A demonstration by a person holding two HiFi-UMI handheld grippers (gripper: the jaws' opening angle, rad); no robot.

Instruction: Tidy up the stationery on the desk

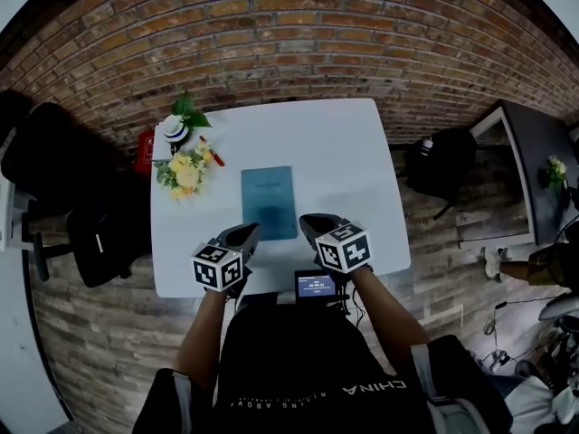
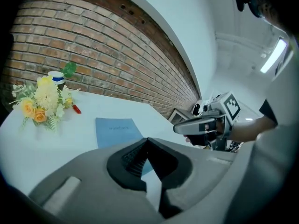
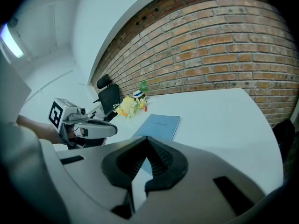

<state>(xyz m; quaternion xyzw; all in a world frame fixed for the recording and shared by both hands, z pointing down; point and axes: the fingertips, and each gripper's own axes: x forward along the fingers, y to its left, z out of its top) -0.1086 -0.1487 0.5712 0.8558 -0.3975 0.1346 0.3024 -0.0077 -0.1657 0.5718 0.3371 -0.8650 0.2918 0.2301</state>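
A blue notebook [image 1: 270,202] lies flat in the middle of the white desk [image 1: 344,152], also seen in the left gripper view [image 2: 117,129] and the right gripper view [image 3: 159,125]. My left gripper [image 1: 250,235] hovers just off the notebook's near left corner, jaws shut with nothing between them [image 2: 147,141]. My right gripper [image 1: 310,224] hangs by the near right corner, also shut and empty [image 3: 147,140]. A small red pen [image 1: 213,156] lies beside the flowers at the desk's far left.
A yellow flower bunch [image 1: 184,174] and a white pot with a green plant [image 1: 177,128] stand at the far left corner. A small screen [image 1: 316,285] sits at the near edge. Black chairs stand left [image 1: 54,161] and right [image 1: 443,161]. A brick wall runs behind.
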